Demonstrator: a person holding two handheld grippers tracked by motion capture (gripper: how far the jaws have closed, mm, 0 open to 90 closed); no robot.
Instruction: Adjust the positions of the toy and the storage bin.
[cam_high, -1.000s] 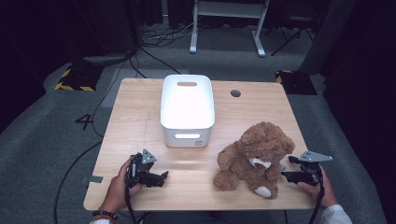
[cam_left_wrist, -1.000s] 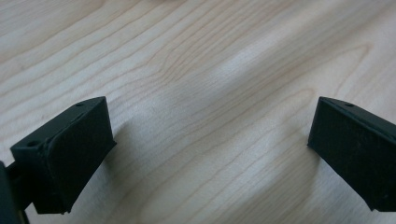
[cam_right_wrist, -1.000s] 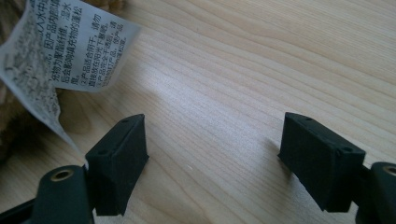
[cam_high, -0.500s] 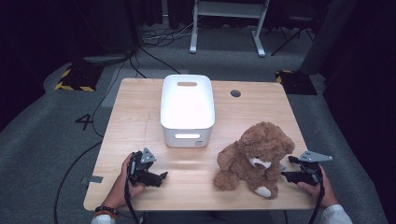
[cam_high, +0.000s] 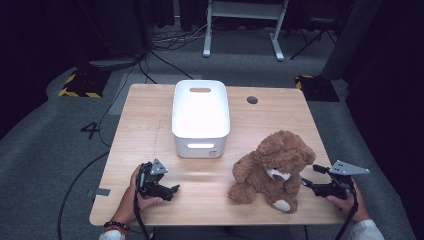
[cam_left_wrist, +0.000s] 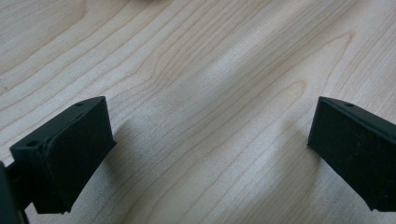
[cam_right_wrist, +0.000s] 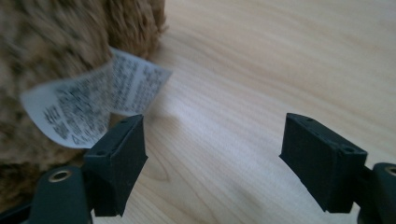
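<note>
Teddy bear (cam_high: 270, 170) sits on the desk (cam_high: 150, 125) just beside the right gripper (cam_high: 312, 184), jaws spread, nothing pinched. Left gripper (cam_high: 172, 190) spread too, well apart.

Left gripper (cam_high: 172, 190): black body, grey three-cornered plate on top, black cable trailing off near edge. Jaws in own view: matte black blocks, wedge-shaped, small screw holes in top faces.

Right gripper (cam_high: 308, 176): black body, grey three-cornered plate, larger-looking, small holes at corners; black cable running down past wrist. Jaws in own view: matte black blocks, pairs of small holes on top; brass-coloured ringed hole on arm behind one jaw.

Left hand (cam_high: 131, 199): dark bead bracelet at wrist. Right hand (cam_high: 350, 202): white sleeve cuff.
</note>
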